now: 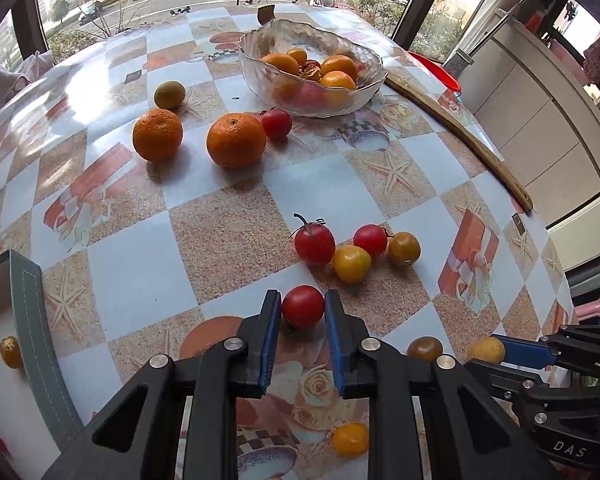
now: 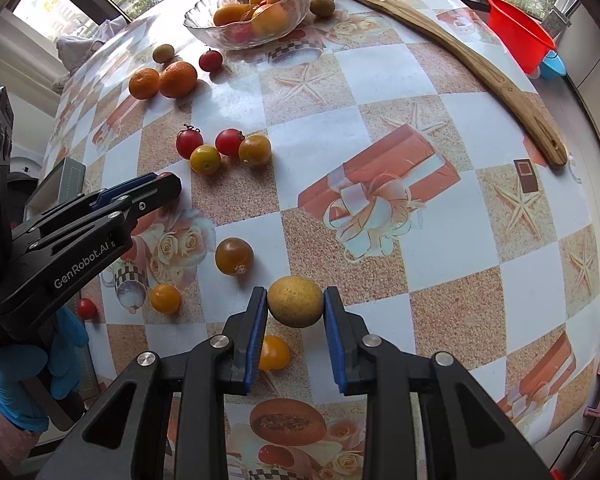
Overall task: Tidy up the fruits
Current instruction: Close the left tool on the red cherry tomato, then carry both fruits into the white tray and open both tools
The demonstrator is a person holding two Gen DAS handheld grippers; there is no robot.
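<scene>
My left gripper (image 1: pixel 302 306) is shut on a red cherry tomato (image 1: pixel 302 306), its blue pads pressing both sides just above the checked tablecloth. My right gripper (image 2: pixel 295 307) is shut on a round yellow-green fruit (image 2: pixel 295 306); the same fruit (image 1: pixel 486 350) and gripper show at the right edge of the left wrist view. The left gripper (image 2: pixel 168 184) also appears at the left of the right wrist view, held by a blue-gloved hand (image 2: pixel 16 376). A glass bowl (image 1: pixel 256 46) holding oranges and tomatoes stands at the far side. Two oranges (image 1: pixel 236 140) lie in front of it.
Loose cherry tomatoes, red and yellow, lie in a cluster (image 1: pixel 352 263) mid-table, with others near the grippers (image 2: pixel 234 256). A grey-rimmed box (image 1: pixel 32 320) with a small fruit inside sits at the left. A long wooden stick (image 2: pixel 480 68) and a red tub (image 2: pixel 520 40) lie at the right.
</scene>
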